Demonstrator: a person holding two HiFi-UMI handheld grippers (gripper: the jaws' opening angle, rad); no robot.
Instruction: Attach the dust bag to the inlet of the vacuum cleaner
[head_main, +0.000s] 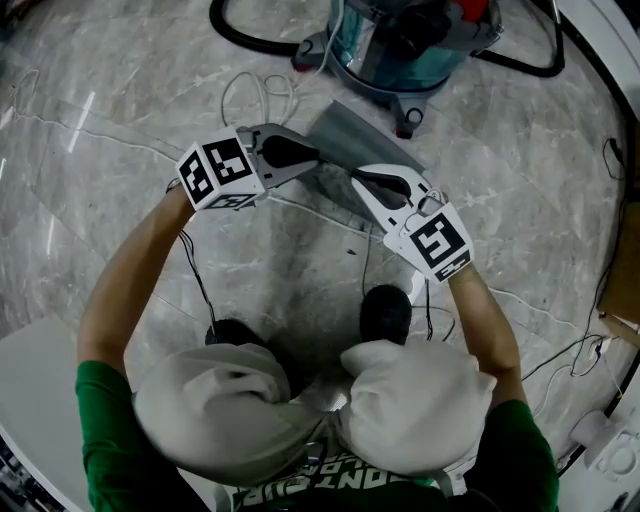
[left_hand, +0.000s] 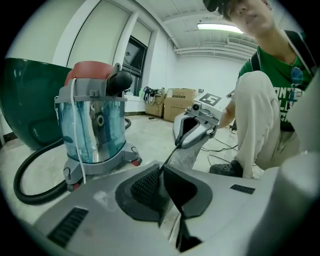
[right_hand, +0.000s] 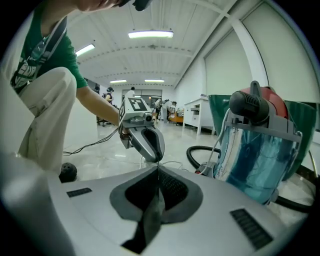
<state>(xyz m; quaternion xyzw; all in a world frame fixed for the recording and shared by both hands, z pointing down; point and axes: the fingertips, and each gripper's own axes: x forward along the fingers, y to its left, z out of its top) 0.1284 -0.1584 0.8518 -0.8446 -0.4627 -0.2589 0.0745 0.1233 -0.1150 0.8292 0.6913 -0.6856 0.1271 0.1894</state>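
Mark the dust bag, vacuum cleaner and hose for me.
dust bag (head_main: 352, 140), head view, middle of the grey sheet.
vacuum cleaner (left_hand: 102, 134), left gripper view, clear blue tank wall.
hose (head_main: 250, 44), head view, black curve on the floor.

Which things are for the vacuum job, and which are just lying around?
For the job:
- dust bag, pinched in the jaws of both grippers
- left gripper
- right gripper
- vacuum cleaner

Just lying about:
- white cord looped on the floor
- cardboard boxes by the far wall
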